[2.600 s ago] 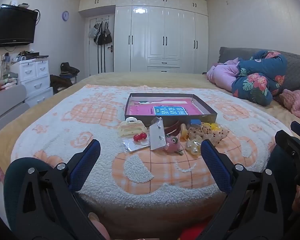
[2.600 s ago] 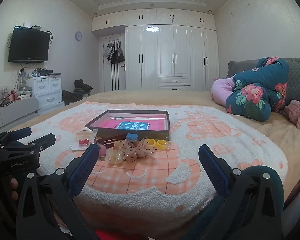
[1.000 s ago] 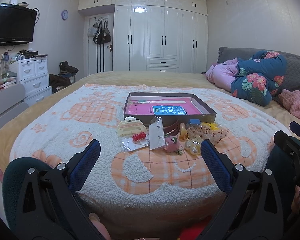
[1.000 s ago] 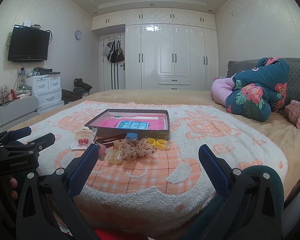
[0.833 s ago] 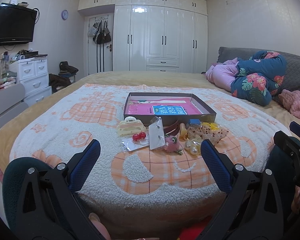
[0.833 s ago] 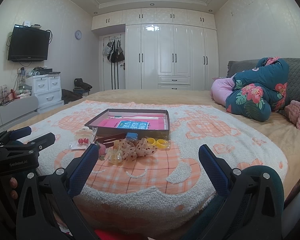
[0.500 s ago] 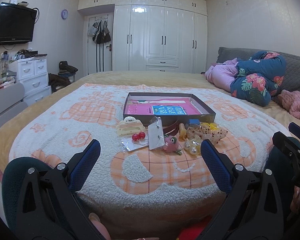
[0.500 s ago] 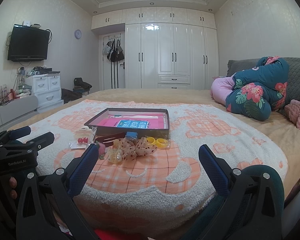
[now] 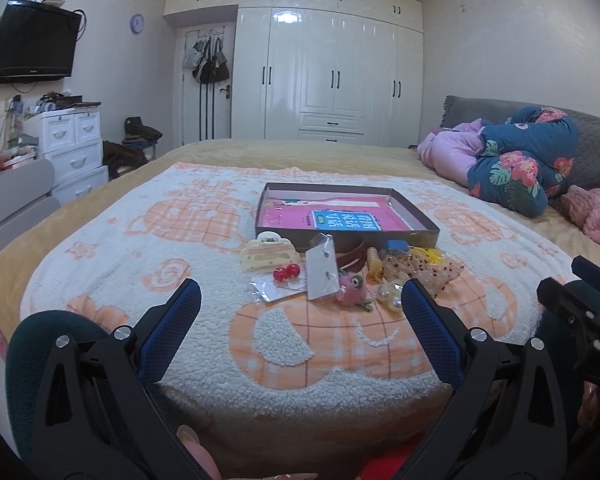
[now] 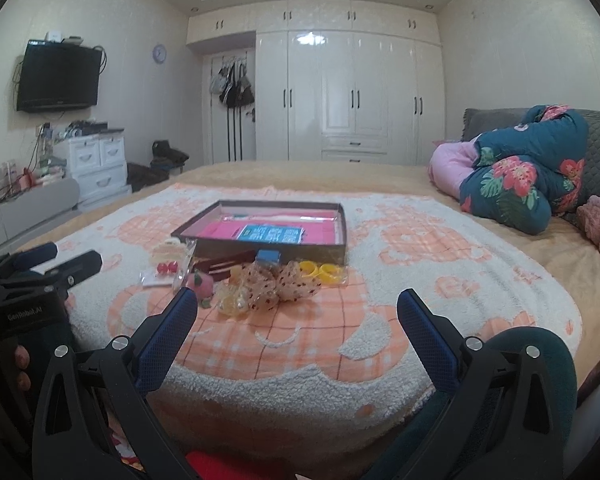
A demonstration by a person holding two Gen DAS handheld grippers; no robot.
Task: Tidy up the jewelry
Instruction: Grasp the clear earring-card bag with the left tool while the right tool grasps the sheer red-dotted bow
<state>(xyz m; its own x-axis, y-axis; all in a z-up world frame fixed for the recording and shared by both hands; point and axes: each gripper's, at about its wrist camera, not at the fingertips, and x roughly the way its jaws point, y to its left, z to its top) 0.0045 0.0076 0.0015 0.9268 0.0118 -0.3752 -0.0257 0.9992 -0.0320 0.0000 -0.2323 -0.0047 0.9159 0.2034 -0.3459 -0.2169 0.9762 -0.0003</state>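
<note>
Both the left gripper (image 9: 300, 300) and right gripper (image 10: 298, 308) gape wide and empty, the jewelry pile (image 9: 340, 268) ahead on the bed (image 9: 100, 240), lying nearer the left.

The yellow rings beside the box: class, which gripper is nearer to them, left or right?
Right. The right gripper faces the yellow rings almost directly; the left gripper sits farther off toward the cream hair claw side.

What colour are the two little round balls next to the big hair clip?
The balls are red, seen best in the left wrist view, beside the cream hair clip.
</note>
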